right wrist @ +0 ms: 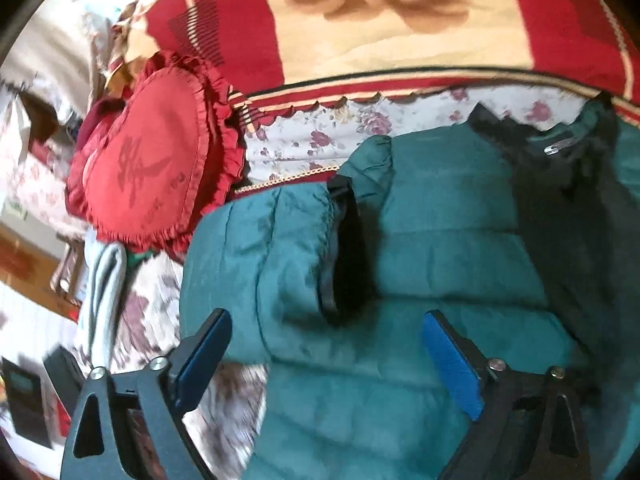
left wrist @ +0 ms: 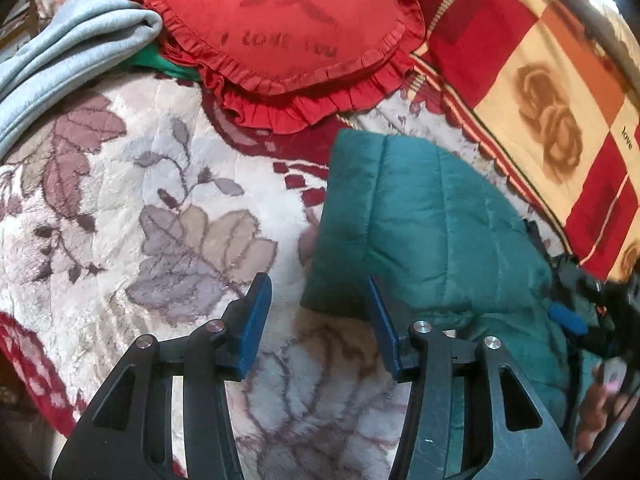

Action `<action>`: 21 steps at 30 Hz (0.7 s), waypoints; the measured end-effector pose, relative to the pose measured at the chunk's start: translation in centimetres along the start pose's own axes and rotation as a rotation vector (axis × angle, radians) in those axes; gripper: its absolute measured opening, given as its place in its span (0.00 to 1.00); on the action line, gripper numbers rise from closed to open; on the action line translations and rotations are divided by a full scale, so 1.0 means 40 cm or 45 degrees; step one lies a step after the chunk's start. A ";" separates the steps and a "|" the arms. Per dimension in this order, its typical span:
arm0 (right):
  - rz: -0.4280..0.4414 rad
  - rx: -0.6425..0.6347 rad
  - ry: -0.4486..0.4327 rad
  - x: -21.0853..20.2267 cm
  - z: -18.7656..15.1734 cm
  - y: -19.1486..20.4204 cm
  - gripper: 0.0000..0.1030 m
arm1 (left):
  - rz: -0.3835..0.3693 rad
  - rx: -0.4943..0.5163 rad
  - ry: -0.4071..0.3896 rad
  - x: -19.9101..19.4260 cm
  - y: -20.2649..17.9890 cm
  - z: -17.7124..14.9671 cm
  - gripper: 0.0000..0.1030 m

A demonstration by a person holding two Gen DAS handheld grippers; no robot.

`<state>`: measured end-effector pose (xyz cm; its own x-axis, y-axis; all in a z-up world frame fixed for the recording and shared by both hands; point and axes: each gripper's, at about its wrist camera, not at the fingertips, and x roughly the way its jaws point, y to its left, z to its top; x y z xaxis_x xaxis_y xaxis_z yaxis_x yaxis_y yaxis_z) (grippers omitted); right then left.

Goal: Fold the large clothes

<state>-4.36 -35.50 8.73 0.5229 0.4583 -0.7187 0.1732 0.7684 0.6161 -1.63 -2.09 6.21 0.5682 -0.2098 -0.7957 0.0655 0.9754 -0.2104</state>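
Observation:
A teal quilted puffer jacket (left wrist: 420, 232) lies on the floral bed cover (left wrist: 120, 208), to the right in the left wrist view. My left gripper (left wrist: 318, 284) is open and empty, just in front of the jacket's near left corner. In the right wrist view the jacket (right wrist: 440, 264) fills the middle, with a sleeve folded across it and the sleeve's dark cuff opening (right wrist: 352, 256) showing. Its black lining (right wrist: 560, 184) shows at the far right. My right gripper (right wrist: 328, 320) is open and empty, hovering over the jacket's sleeve.
A red heart-shaped ruffled pillow (left wrist: 288, 28) lies at the far side of the bed. A folded pale grey garment (left wrist: 68, 52) lies left of it. A red and cream checked blanket (left wrist: 560, 92) with rose prints lies along the right.

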 end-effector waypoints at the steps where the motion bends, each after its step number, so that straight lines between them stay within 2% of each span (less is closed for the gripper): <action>1: 0.016 0.001 0.013 0.016 0.010 0.004 0.86 | 0.002 0.005 -0.002 0.004 -0.001 0.001 0.47; 3: 0.041 -0.021 0.041 0.045 0.019 0.018 0.71 | 0.004 0.011 -0.006 0.010 0.000 0.001 0.47; 4: 0.047 -0.039 0.056 0.058 0.021 0.026 0.67 | 0.003 0.012 -0.004 0.013 -0.003 0.002 0.47; 6: 0.029 -0.070 0.078 0.082 0.020 0.037 0.46 | 0.006 0.018 0.006 0.025 -0.008 0.003 0.47; 9: 0.021 -0.103 0.064 0.090 0.011 0.046 0.20 | 0.016 0.028 0.008 0.031 -0.015 0.003 0.47; 12: 0.012 -0.157 0.019 0.059 0.006 0.061 0.15 | 0.012 0.027 0.008 0.031 -0.019 0.003 0.47; 21: 0.028 -0.172 -0.168 -0.124 0.021 0.044 0.14 | -0.039 0.033 -0.003 0.000 -0.053 -0.007 0.47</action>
<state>-5.95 -36.78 13.64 0.6320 0.4196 -0.6515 0.0518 0.8160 0.5758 -1.99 -4.18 6.50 0.5678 -0.2393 -0.7876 0.1041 0.9700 -0.2197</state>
